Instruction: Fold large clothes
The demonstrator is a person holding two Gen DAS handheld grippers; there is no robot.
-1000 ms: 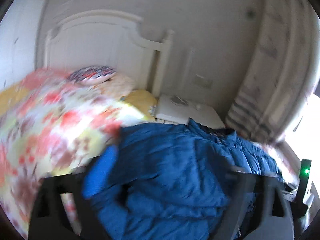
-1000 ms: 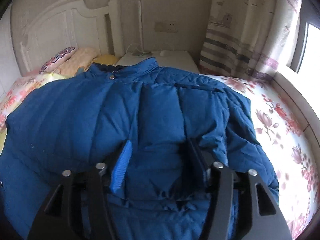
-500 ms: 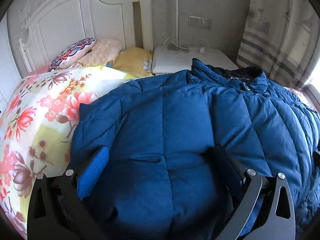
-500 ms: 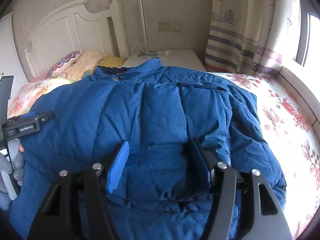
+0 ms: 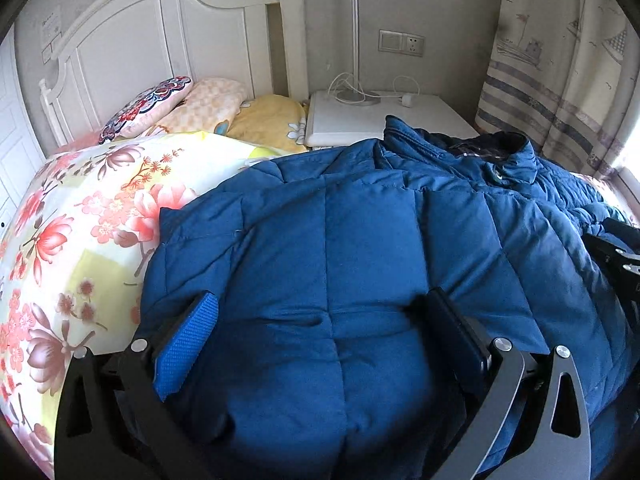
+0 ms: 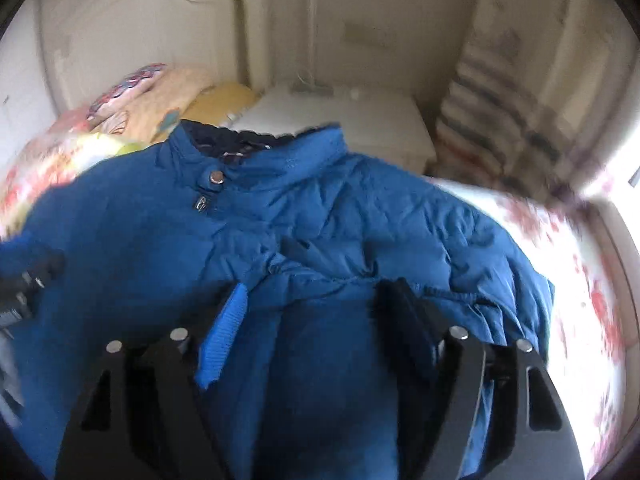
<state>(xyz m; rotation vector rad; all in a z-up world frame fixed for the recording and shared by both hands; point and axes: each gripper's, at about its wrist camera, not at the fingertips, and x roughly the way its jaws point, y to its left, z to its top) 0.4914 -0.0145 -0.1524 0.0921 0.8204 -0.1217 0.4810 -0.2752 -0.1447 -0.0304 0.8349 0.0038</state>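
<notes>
— Left gripper (image 5: pixel 320 320)?
— Jaws spread wide, blue pad on one side, black finger on the other. Between them a thick bulge of the dark blue quilted puffer jacket (image 5: pixel 360 248), touching both inner faces. Whether pinched or merely straddled: cannot tell.

— Right gripper (image 6: pixel 312 312)?
— Same stance: jaws apart, blue ribbed pad on one side, black finger on the other, a gathered fold of the same jacket filling the gap. Grip likewise impossible to judge; right wrist view blurred.

— Jacket beyond the jaws?
— Spread over the bed, front side up. In the right wrist view, stand-up collar (image 6: pixel 260 152) at the far end with a metal snap and zip pull just below it. In the left wrist view, collar off to the far right, quilted panels running back toward the jaws.

— Further out?
— Floral yellow-and-pink bedspread (image 5: pixel 80 220) beside the jacket. Beyond it, patterned pillows (image 5: pixel 180 104) against the white panelled headboard (image 5: pixel 160 40). White bedside tabletop (image 5: pixel 380 116) behind the collar, carrying a slim lamp stem (image 5: pixel 354 32) and white cable. Striped curtain (image 5: pixel 560 92) at far right.
</notes>
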